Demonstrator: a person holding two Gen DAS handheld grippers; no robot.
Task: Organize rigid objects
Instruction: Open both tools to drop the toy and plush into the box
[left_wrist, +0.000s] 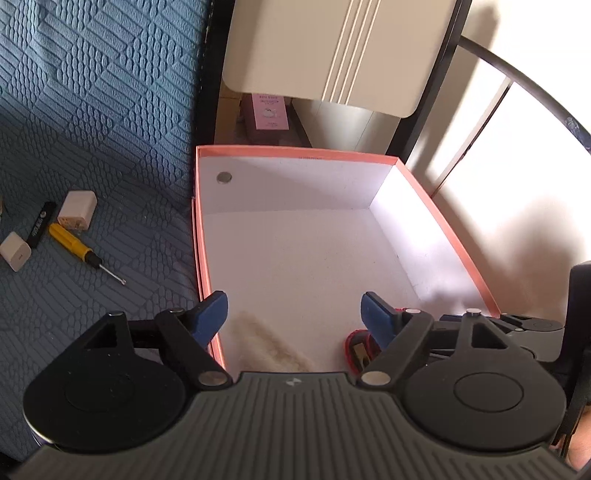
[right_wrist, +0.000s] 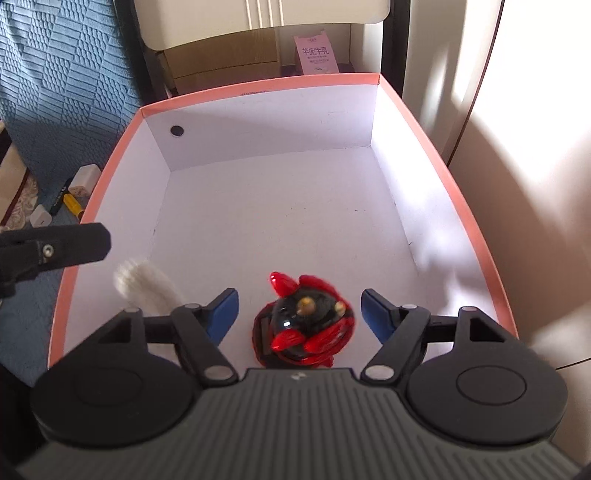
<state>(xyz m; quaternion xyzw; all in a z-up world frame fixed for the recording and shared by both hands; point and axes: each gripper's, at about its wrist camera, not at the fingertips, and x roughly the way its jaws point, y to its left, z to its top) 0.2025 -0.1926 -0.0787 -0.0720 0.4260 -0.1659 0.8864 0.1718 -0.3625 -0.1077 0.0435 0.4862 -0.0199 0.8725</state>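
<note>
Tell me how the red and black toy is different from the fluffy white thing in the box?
The red and black toy is shiny and hard-looking; the fluffy white thing looks soft and fuzzy. The toy is roundish with red spikes; the white thing is long. Both lie in the near end of the orange-rimmed box.

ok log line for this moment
left tool open | right tool open over red toy | toy, white fluff in box

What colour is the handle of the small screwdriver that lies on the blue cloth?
Yellow, with a black collar: the small screwdriver shows best in the left wrist view.
</note>
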